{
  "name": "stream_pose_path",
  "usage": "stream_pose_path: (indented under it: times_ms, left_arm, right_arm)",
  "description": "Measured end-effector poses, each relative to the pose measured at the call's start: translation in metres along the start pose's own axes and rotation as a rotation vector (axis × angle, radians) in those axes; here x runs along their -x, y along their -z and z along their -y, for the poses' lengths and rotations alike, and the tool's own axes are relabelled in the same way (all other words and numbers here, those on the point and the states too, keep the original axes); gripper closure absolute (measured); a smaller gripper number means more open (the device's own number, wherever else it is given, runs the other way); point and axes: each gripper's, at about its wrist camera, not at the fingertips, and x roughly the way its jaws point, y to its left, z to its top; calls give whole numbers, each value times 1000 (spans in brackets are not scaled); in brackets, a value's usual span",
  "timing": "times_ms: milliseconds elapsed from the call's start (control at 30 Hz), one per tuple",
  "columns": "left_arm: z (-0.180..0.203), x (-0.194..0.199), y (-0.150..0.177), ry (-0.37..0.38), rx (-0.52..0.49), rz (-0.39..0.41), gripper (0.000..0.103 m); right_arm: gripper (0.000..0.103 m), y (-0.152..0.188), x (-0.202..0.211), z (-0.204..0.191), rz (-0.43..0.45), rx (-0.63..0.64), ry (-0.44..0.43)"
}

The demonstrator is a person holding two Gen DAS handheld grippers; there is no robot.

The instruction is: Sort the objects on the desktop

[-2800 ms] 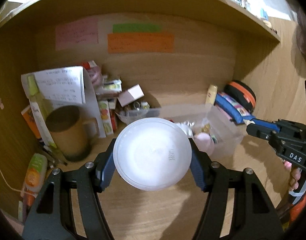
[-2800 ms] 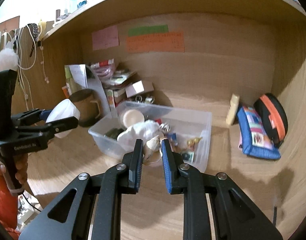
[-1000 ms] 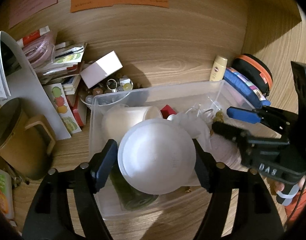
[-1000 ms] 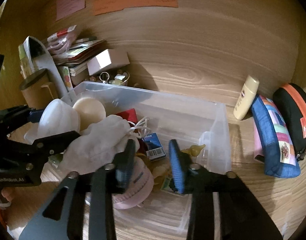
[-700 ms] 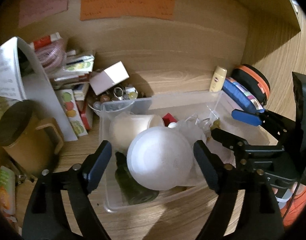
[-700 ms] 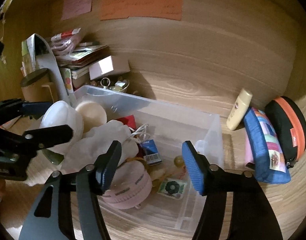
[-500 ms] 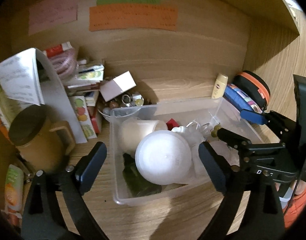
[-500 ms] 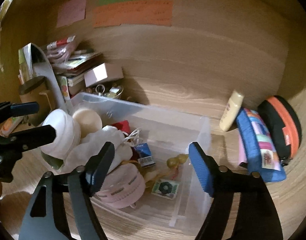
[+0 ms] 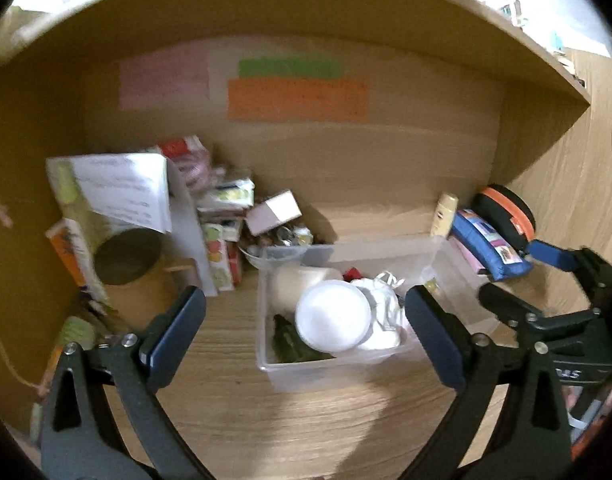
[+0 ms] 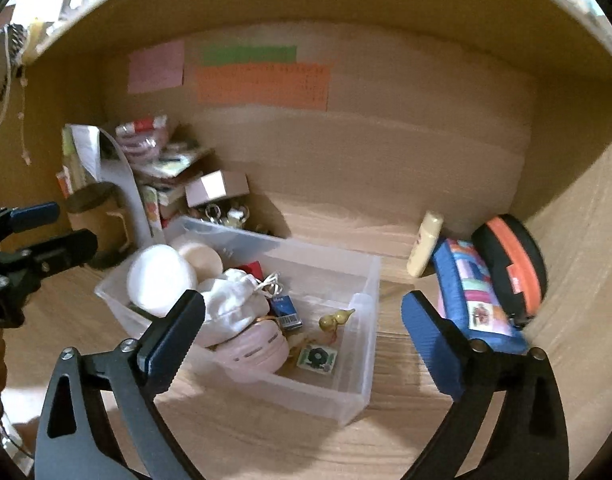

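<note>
A clear plastic bin [image 9: 290,376] [image 10: 345,400] sits on the wooden desk. In it lie a round white lidded container [image 9: 331,322] [image 10: 160,280], a white drawstring pouch [image 10: 234,308], a pink round case [image 10: 254,350], a cream cup [image 10: 200,258], a blue box [image 10: 286,312] and a small yellow gourd [image 10: 337,318]. My left gripper [image 9: 306,328] is open and empty, held back above the bin's near side. My right gripper [image 10: 304,334] is open and empty, held back from the bin's right half. Each gripper shows at the edge of the other's view.
A brown mug [image 9: 126,268], papers, books and a small box [image 9: 274,212] crowd the back left. A cream tube [image 10: 423,244], a blue patchwork pouch [image 10: 473,292] and a black-orange case [image 10: 509,264] lie at the right wall. Sticky notes [image 9: 298,100] hang on the back panel.
My left gripper let go of the white container into the bin, opened wide and pulled back. My right gripper opened, dropped its small item, and also drew back.
</note>
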Motion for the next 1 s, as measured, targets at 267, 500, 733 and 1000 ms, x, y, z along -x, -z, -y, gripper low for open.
stream_pose_path:
  times_ms: [267, 500, 733, 1000]
  left_arm:
    - [15, 34, 13, 2, -20, 41, 1]
    - [25, 53, 28, 1, -4, 51, 1]
    - [32, 63, 39, -24, 5, 61, 1]
    - [41, 61, 48, -5, -25, 54, 1]
  right_arm:
    - [0, 9, 51, -8, 76, 8, 6]
    - [0, 27, 81, -13, 100, -13, 1]
    - [0, 40, 91, -11, 82, -39, 3]
    - [0, 48, 81, -4, 41, -78, -9]
